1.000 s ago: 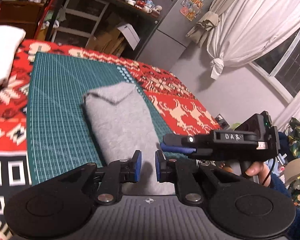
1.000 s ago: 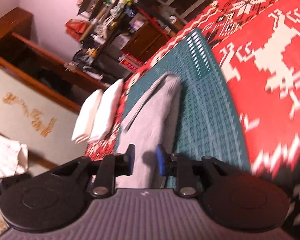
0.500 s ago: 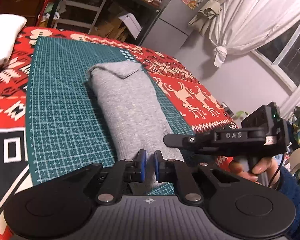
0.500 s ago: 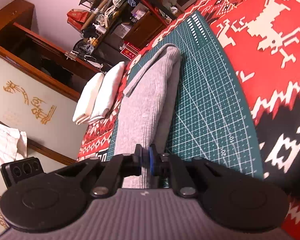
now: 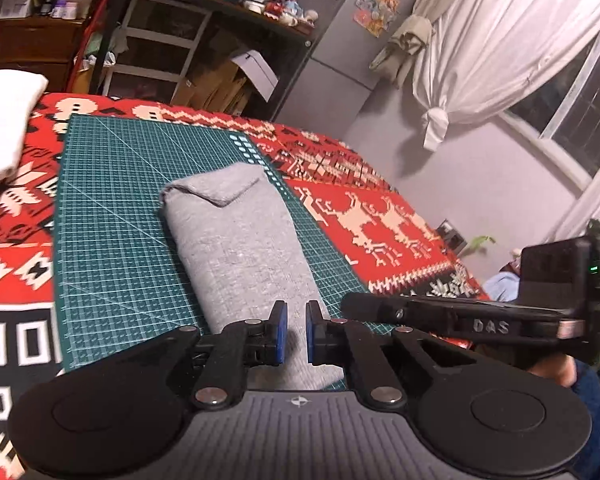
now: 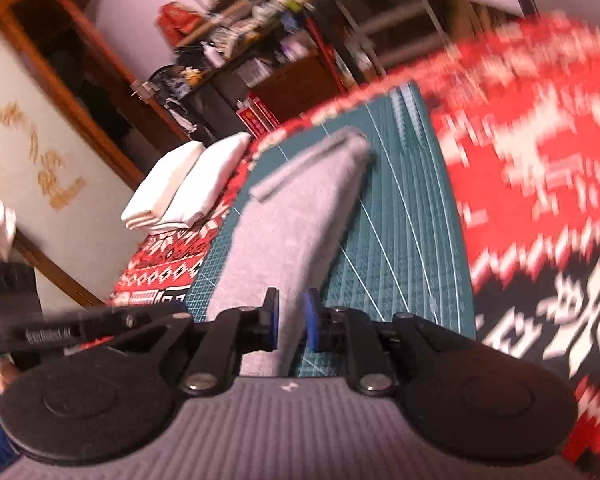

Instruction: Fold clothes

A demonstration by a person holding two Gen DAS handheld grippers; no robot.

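A grey garment (image 5: 240, 248), folded into a long narrow strip, lies flat on the green cutting mat (image 5: 112, 220). My left gripper (image 5: 294, 336) hovers over its near end, shut to a thin slit, and I see no cloth pinched in it. Beside it on the right, my right gripper (image 5: 346, 306) points across the strip's near right edge. In the right wrist view the right gripper (image 6: 290, 320) has its jaws opening. The garment (image 6: 296, 216) shows through the gap, lying on the mat (image 6: 412, 220) below. The left gripper (image 6: 178, 310) sits at the strip's left side.
The mat rests on a red patterned blanket (image 5: 372, 220). Folded white clothes (image 6: 188, 180) are stacked on the blanket left of the mat. Cluttered shelves, a fridge and a curtained window stand beyond. A person's hand (image 5: 552, 368) holds the right gripper.
The right gripper's jaws were shut half a second ago and now stand apart; that gripper has rolled and lifted. The left jaws narrowed slightly. The garment stays flat.
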